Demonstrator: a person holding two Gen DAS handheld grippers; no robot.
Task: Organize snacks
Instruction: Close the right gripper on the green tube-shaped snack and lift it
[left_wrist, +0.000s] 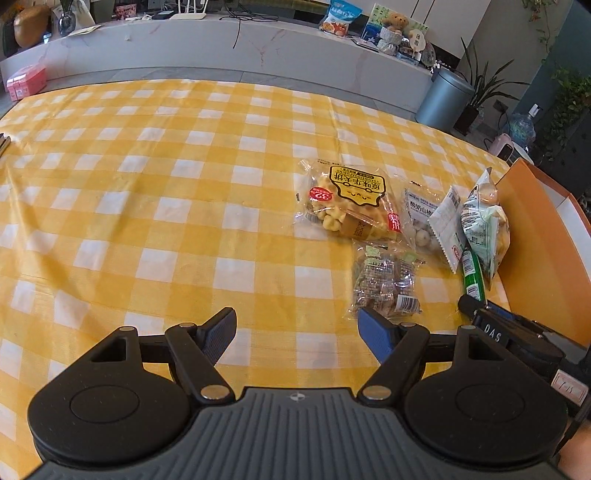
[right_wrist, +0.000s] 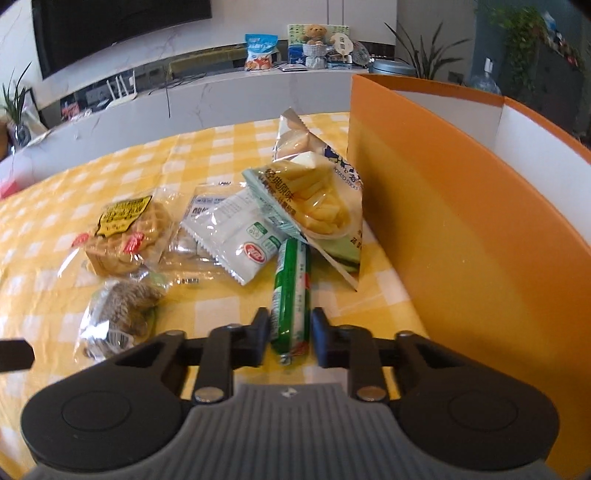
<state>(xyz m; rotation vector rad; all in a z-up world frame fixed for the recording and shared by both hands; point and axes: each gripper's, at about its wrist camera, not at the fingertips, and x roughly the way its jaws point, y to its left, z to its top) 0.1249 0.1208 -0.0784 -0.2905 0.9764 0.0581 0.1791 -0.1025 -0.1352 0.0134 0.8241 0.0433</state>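
Note:
Several snack packs lie on the yellow checked tablecloth beside an orange box. My right gripper is closed around the near end of a green sausage stick; its fingers touch both sides. The stick also shows in the left wrist view, with the right gripper at it. Past it lie a potato-stick bag, a white sachet, a waffle pack and a clear pack of brown sweets. My left gripper is open and empty, just left of the brown sweets pack.
The orange box stands open at the right table edge, with white inner walls. A marble counter with a snack bag and a teddy bear runs behind the table. A grey bin and plants stand at the far right.

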